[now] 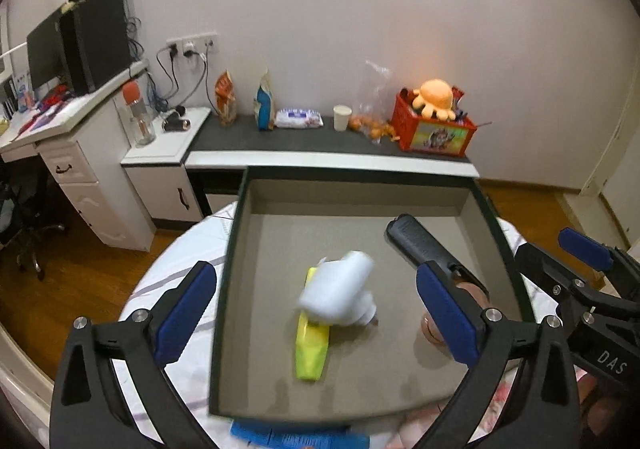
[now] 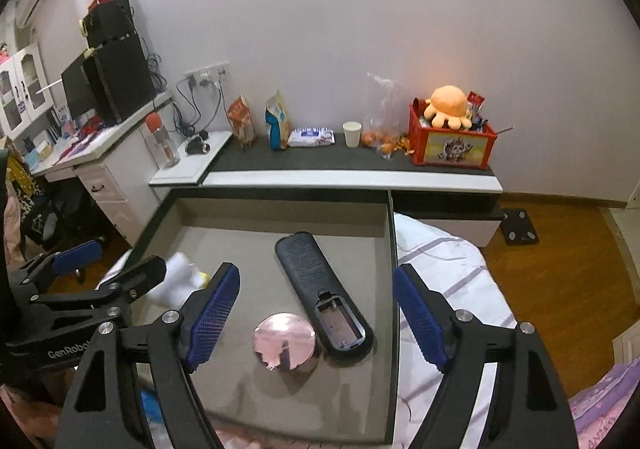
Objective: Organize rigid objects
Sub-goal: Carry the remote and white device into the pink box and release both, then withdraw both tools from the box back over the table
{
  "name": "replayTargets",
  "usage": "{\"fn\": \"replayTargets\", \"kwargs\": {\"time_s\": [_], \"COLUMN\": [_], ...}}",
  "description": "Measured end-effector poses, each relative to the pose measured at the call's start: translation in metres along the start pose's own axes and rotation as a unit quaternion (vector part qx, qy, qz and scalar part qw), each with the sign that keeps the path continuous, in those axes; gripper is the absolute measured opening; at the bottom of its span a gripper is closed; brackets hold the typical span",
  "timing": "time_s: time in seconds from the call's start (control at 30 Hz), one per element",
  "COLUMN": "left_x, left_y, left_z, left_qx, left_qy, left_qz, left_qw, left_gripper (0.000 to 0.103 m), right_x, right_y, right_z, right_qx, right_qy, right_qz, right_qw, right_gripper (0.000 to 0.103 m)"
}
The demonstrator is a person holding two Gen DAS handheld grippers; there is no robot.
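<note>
Both your left tool and right tool hang released and empty over the tray; the bottle lies blurred across the yellow piece, the remote beside the lid; lift clear slowly.

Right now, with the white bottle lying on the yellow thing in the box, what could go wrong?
1. The white bottle looks blurred and lies tilted across the yellow thing, so it may roll off.
2. The remote has its battery cover off, so bumping it could shake things loose.
3. The round shiny lid sits right beside the remote, so the right hand-held gripper could knock one while reaching for the other.
</note>
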State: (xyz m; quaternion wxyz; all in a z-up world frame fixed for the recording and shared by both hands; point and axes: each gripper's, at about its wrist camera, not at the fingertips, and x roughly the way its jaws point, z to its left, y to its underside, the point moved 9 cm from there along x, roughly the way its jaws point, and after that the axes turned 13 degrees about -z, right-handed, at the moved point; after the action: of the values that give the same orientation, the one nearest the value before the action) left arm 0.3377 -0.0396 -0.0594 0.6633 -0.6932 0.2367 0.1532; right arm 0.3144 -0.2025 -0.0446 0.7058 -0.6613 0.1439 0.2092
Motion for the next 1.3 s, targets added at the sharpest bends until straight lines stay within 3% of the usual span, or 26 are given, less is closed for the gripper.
{"fn": "replayTargets", "kwargs": {"time_s": [0.23,0.5,0.87,1.3], "left_x": [-0.064,-0.118,-0.147,-0.158], "left_y": [0.012,0.060,0.107,0.128], "left_z": [0.015,0.029,0.032,0.024], "left_qx": [-0.003,0.002,-0.006,-0.010], "left_qy": [-0.007,-0.029,-0.039,-0.031], "left_qz": [-0.030,-0.029,-0.007,0.005], "left_qw": [0.9995,0.9992,0.9992,0.9995], "left_gripper": [0.103,0.103,0.103,0.103], "right_x": [-0.057,-0.116,-0.149,-0.157], "right_y": [0.005,0.051,0.106,0.125], "right_z": [0.016,0.028,0.029,0.028], "right_qx": [0.001,0.000,0.019,0.020], "right_qy": [-0.009,-0.022,-0.022,-0.017], "right_qz": [-0.030,-0.024,0.004,0.016], "right_qw": [1.000,0.999,1.000,1.000], "right_gripper": [0.081,0.081,0.081,0.081]}}
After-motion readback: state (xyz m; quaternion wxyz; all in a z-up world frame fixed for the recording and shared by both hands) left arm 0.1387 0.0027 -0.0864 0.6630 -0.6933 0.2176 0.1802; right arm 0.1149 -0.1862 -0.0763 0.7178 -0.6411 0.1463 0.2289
